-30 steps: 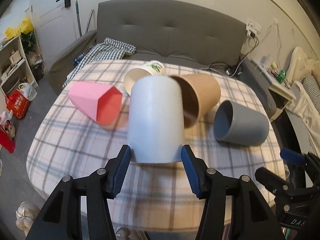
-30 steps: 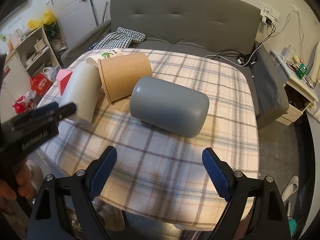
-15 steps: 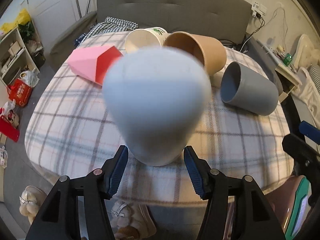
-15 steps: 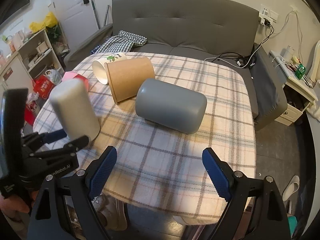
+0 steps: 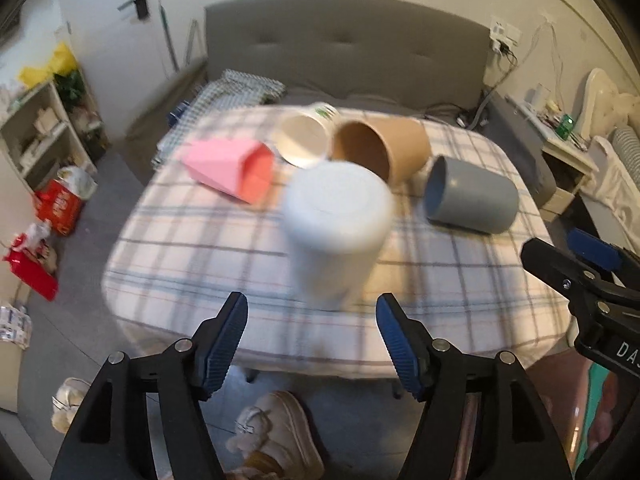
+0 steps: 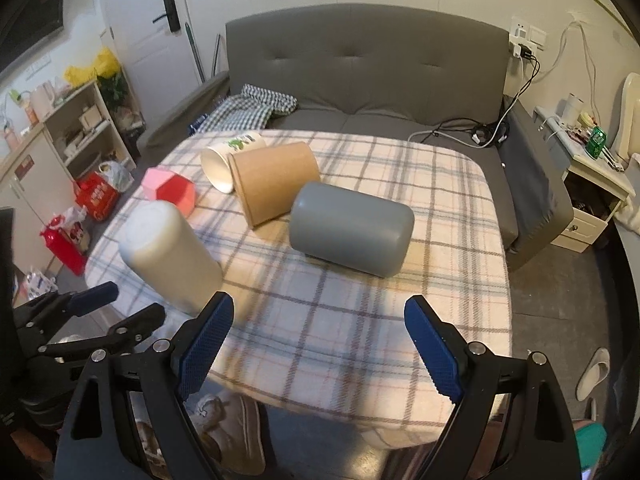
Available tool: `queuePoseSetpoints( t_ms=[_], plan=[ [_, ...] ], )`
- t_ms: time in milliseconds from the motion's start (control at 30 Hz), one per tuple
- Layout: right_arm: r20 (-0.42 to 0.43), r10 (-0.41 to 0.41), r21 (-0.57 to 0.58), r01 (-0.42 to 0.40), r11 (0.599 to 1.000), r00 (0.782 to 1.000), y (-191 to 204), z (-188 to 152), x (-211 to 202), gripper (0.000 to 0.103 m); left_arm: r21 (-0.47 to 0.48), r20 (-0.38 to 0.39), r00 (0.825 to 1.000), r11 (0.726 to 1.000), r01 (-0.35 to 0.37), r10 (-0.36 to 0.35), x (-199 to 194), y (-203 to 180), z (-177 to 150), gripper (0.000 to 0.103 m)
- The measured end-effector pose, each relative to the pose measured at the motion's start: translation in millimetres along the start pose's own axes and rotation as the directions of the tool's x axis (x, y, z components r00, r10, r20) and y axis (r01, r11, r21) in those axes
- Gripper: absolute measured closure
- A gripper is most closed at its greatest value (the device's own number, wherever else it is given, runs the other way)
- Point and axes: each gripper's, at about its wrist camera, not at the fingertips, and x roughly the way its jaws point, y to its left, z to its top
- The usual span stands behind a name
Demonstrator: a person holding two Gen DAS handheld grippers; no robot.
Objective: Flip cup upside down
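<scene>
Two claws apart, neither gripping: left claw low centre of its frame, just short of the white cup, standing base-up near the bench front edge, likely just let go. Right claw idle over bare cloth. Beyond, toward mid-frame, grey cup, brown cup, pink cup and printed paper cup on their sides, probably awaiting flipping. Only "DA" legible, lower right of left view.
</scene>
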Motion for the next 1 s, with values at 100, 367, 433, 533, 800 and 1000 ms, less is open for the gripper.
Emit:
queuePoseSetpoints(
  t_ms=[100, 367, 433, 533, 800, 1000],
  plan=[
    [0.038, 0.012, -0.004, -0.012, 1.0, 0.999, 8.6, -4.4, -5.1, 0.015, -0.004, 0.057, 0.997, 0.999, -0.051, 0.052, -11.7, 14.5, -0.4, 0.029],
    [0.103, 0.01, -0.023, -0.008, 1.0, 0.995, 32.4, -16.2, -8.9, 0.015, -0.063, 0.104, 0.99, 0.994, -0.094, 0.1, -16.6, 50.0, -9.0, 0.025],
    [0.107, 0.007, -0.017, -0.005, 1.0, 0.994, 37.9, -20.3, -7.7, 0.015, -0.086, 0.092, 0.992, 0.993, -0.077, 0.085, -15.1, 57.0, -10.4, 0.024],
    [0.117, -0.006, -0.012, 0.007, 1.0, 0.993, 43.4, -26.0, -6.0, 0.014, -0.114, 0.095, 0.993, 0.991, -0.065, 0.076, -16.0, 61.8, -11.1, 0.02],
    [0.13, -0.036, 0.008, 0.035, 0.999, 0.991, 43.2, -32.9, -11.7, 0.006, -0.145, 0.095, 0.992, 0.987, -0.071, 0.085, -23.2, 63.3, -13.2, 0.015],
    [0.151, -0.032, 0.014, 0.03, 0.999, 0.988, 45.2, -33.0, -22.4, 0.001, -0.077, 0.115, 0.986, 0.991, -0.109, 0.118, -29.7, 58.2, -18.0, 0.014]
  ],
)
